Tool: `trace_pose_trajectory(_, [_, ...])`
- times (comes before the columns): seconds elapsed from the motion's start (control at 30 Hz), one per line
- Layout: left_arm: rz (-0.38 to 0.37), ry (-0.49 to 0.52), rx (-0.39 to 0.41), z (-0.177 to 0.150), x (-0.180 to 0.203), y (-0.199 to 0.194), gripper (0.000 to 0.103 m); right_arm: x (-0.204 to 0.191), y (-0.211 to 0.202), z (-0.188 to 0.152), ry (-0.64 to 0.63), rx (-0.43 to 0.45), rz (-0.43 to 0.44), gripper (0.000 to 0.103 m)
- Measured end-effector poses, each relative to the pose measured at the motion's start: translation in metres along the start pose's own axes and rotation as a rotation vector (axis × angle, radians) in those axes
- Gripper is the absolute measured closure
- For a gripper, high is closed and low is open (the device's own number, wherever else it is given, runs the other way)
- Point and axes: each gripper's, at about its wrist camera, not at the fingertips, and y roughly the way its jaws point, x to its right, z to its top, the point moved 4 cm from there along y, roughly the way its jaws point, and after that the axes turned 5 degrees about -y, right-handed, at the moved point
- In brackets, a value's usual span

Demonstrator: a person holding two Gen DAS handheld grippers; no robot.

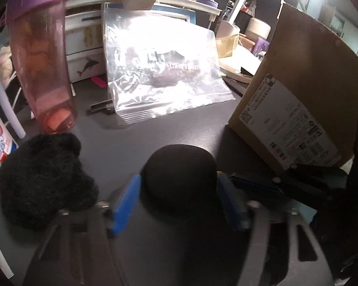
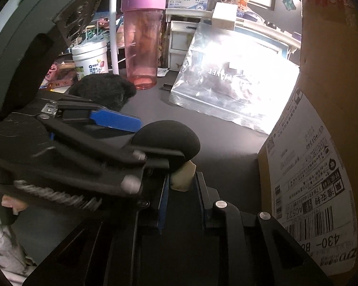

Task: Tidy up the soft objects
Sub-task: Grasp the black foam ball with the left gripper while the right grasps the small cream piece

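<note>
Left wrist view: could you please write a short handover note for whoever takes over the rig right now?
Left gripper: fingers closed on the black foam dome.
Right gripper: shut on a cream soft piece at the dome's edge.
Fluffy black toy: on the table beside the pink tumbler, untouched.
Done: nothing visibly sorted.
Left: place all three; the cardboard box interior is hidden.

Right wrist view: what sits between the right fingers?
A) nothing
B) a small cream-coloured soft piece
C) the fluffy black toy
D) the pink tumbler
B: a small cream piece is pinched between the right gripper's blue-padded fingers, beside the black dome held in the left gripper.
</note>
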Motion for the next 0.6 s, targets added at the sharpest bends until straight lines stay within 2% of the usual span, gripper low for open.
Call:
trace_pose_trajectory(0.1, [-0.011,-0.012,-0.004,-0.003,-0.003,-0.004,0.048,-0.003,-0.005,-0.003,-0.005,0.002,0.005,0.087])
trace_pose_trajectory(0.2, [0.025,-0.011,0.007,-0.011,-0.008,-0.014,0.048,-0.006,-0.007,-0.005,-0.016,0.003,0.013,0.087])
trace_pose_trajectory(0.33, [0.034,-0.024,0.031,-0.028,-0.015,-0.034,0.048,-0.012,-0.012,-0.007,-0.029,0.009,0.03,0.087])
trace_pose_trajectory(0.5, [0.075,-0.045,0.037,-0.052,-0.025,-0.055,0.048,-0.021,-0.019,-0.01,-0.042,0.024,0.109,0.087])
trace_pose_trajectory(0.6, [0.085,-0.047,0.047,-0.059,-0.027,-0.061,0.041,-0.026,-0.021,-0.013,-0.033,0.027,0.155,0.087])
